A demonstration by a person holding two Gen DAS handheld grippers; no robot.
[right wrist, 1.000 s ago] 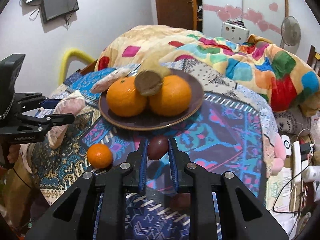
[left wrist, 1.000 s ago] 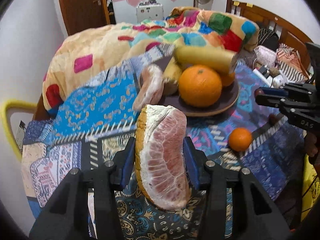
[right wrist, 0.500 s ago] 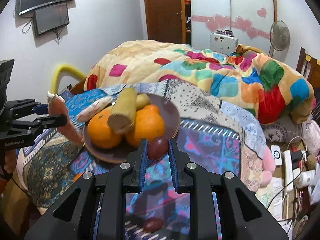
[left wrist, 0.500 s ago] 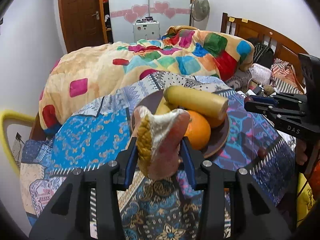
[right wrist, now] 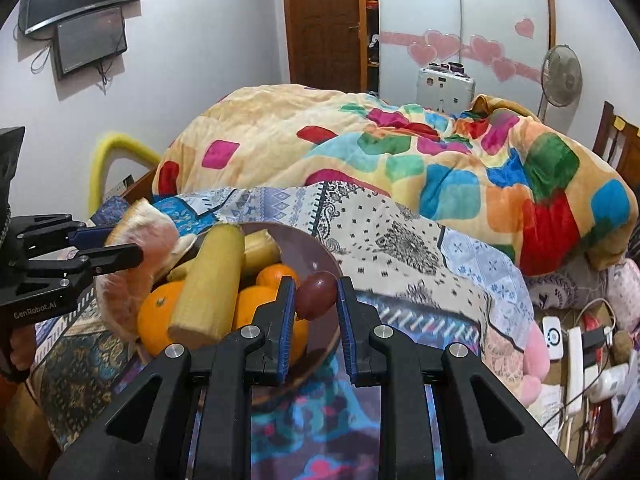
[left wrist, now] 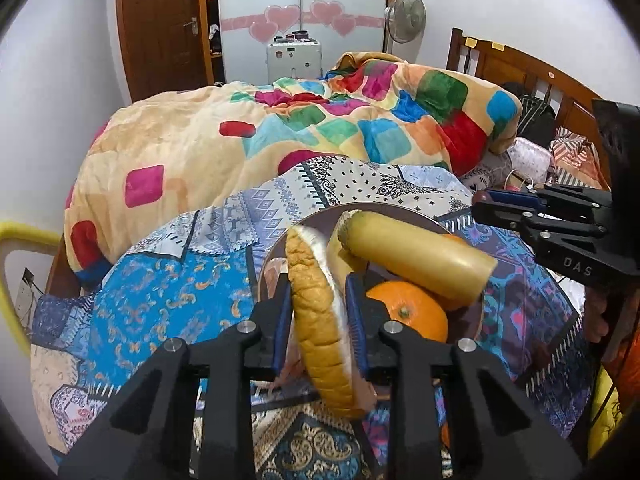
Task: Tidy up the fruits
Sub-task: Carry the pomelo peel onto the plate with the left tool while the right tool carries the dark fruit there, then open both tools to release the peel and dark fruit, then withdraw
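Note:
My left gripper point(left wrist: 318, 312) is shut on a pomelo wedge point(left wrist: 320, 332), rind side up, held over the left rim of the brown plate point(left wrist: 394, 210). The plate holds oranges point(left wrist: 412, 314), a long yellow stalk piece point(left wrist: 416, 256) and other fruit. My right gripper point(right wrist: 316, 312) is shut on a small dark red fruit point(right wrist: 316, 294), held above the plate's point(right wrist: 308, 248) right rim. In the right wrist view the left gripper point(right wrist: 116, 256) and its pomelo wedge point(right wrist: 140, 240) show at the left. The right gripper point(left wrist: 480, 204) shows at the right of the left wrist view.
The plate sits on a patterned blue cloth point(left wrist: 168, 296) over a table beside a bed with a colourful quilt point(left wrist: 320, 128). A power strip and cables point(right wrist: 580, 344) lie at the right. A yellow chair back point(left wrist: 16, 240) stands at the left.
Both grippers have risen and moved in over the plate with their fruit. The pomelo wedge has turned so its rind faces up. The small orange on the cloth has dropped out of sight.

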